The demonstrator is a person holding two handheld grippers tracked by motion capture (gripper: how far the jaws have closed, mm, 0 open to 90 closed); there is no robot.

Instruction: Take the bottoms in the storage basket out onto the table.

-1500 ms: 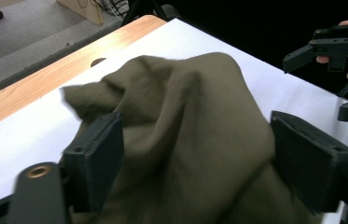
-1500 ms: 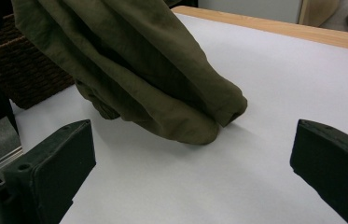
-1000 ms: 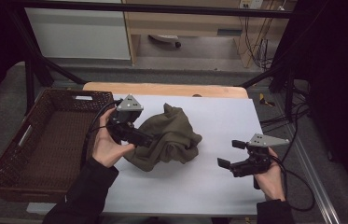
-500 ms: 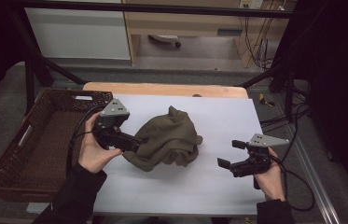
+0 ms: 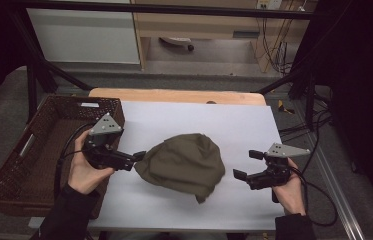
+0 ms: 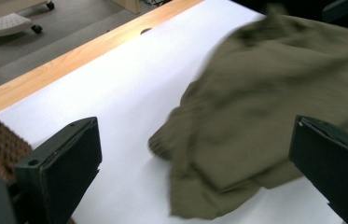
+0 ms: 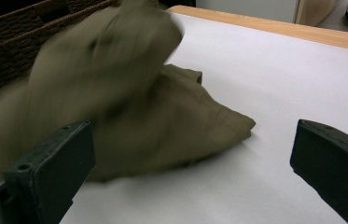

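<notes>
A crumpled olive-green cloth garment (image 5: 181, 164) lies in a heap near the middle of the white-covered table (image 5: 234, 120). The left tongs (image 6: 195, 172) sit just beside its left edge with jaws spread wide, gripping nothing; the cloth looks blurred, as if in motion. The right tongs (image 7: 192, 168) hover near the heap's right side, also spread and empty. A dark woven wicker basket (image 5: 21, 165) stands at the table's left edge, close behind the left hand (image 5: 86, 170). I reckon a grab now could catch just one loose fold, so the garment would drag or slip free, and a wide swing might snag the basket rim.
</notes>
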